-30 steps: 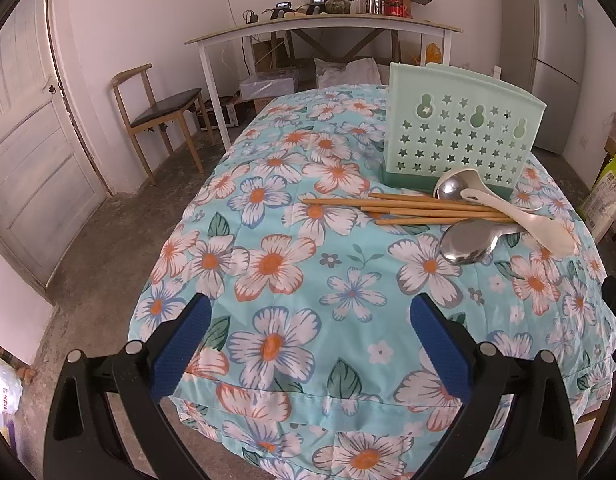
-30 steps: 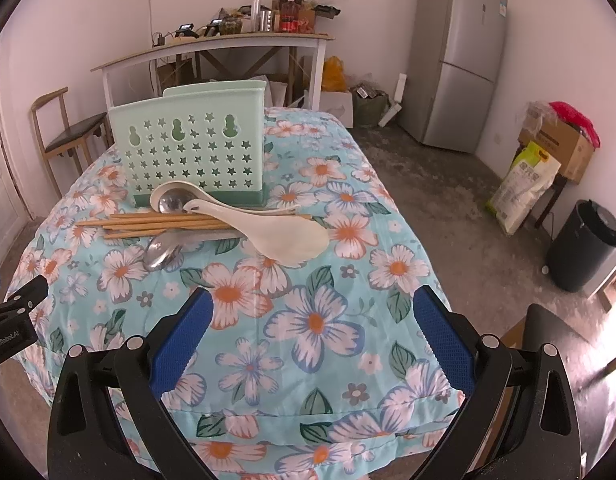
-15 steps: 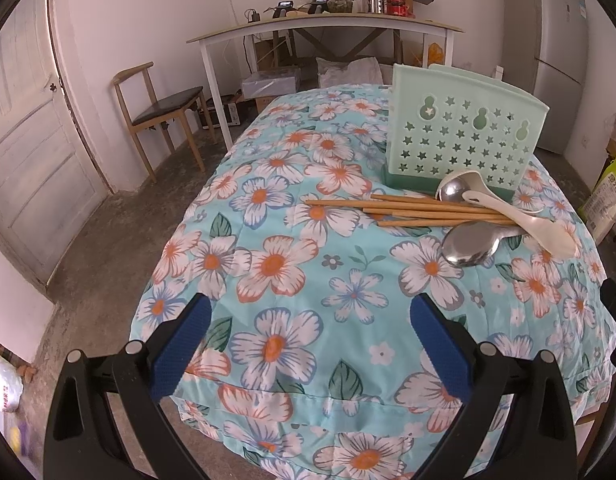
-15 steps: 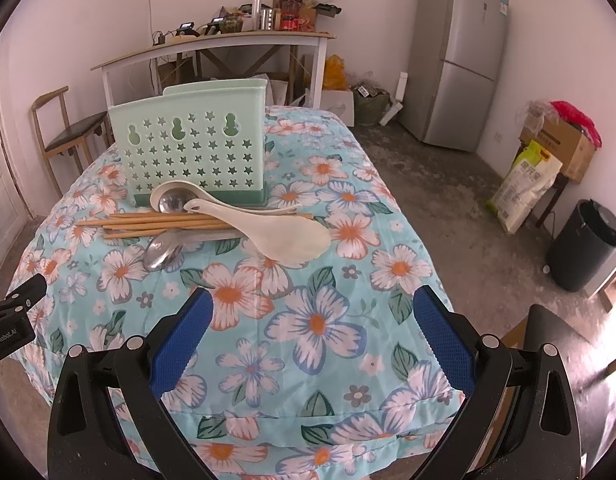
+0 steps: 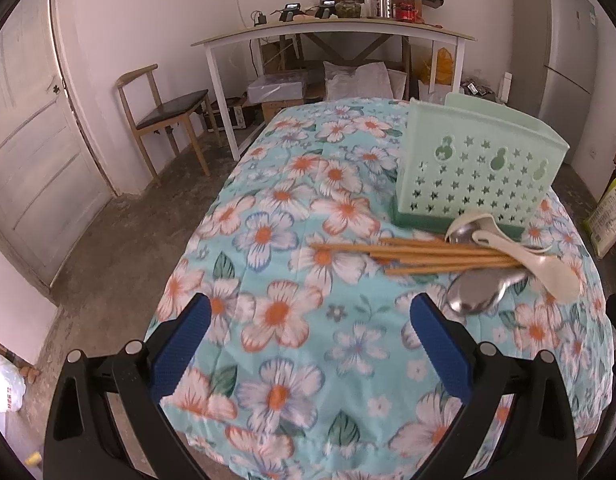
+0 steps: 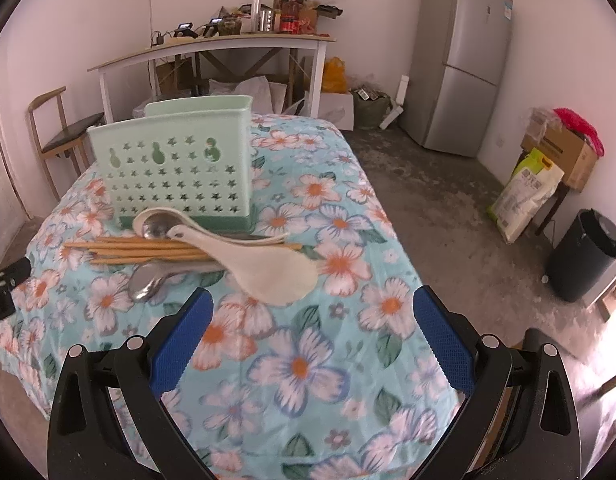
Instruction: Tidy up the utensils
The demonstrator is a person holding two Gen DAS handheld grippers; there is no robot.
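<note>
Both grippers closing in on the utensil pile, nothing picked up yet

Since a moment ago the left gripper [image 5: 310, 320] and right gripper [image 6: 313, 312] have edged nearer the heap, jaws spread wide and empty, so sorting looks about to begin. On the floral desk [image 5: 276, 312] the chopsticks [image 5: 408, 254], metal spoons [image 5: 478, 290] and white rice paddle [image 6: 268, 272] lie tangled just before the green holder [image 6: 180, 168]; the paddle lies across the chopsticks, so I'd lift it first

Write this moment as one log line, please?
left gripper: open, empty | right gripper: open, empty | chopsticks, spoons, rice paddle: piled before green holder | nothing sorted
</note>
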